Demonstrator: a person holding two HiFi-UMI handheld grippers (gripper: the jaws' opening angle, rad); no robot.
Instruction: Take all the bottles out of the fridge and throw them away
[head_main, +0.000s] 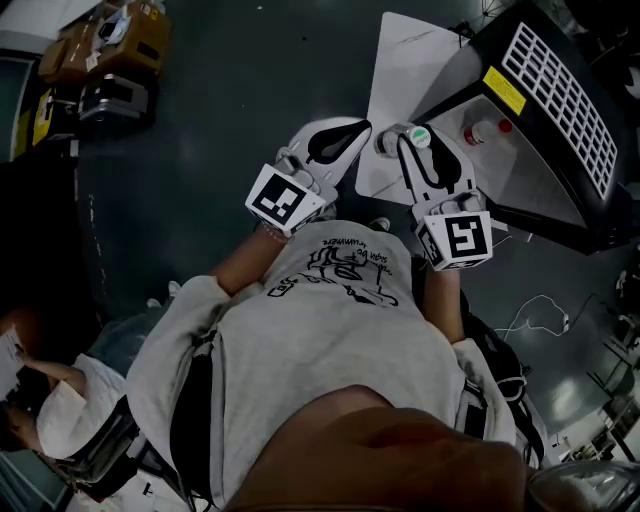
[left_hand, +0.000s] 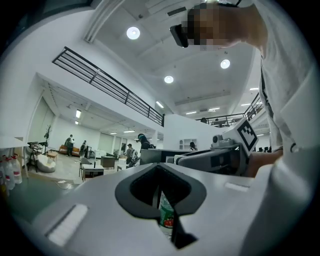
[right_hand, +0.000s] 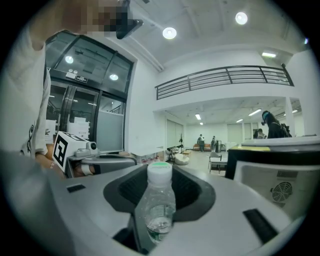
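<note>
Brown boxes (head_main: 105, 45) sit far left on the dark floor (head_main: 220, 100), a white cable (head_main: 543, 299) loops on it at right, and a person (head_main: 60, 400) sits near left. Round ceiling lights (left_hand: 133, 33) shine over a railing (left_hand: 107, 85); people (left_hand: 131, 150) stand far off among desks (left_hand: 93, 170). Glass doors (right_hand: 87, 115) face the hall

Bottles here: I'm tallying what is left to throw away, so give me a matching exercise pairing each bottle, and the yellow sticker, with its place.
Things
1. green-capped bottle
2. red-capped bottle
3. green-labelled bottle
4. yellow sticker

Places
A. lying inside the open fridge
B. gripped by the left gripper
C. on the fridge's black casing
D. gripped by the right gripper

Pairs: 1-D, 2-A, 3-B, 4-C
</note>
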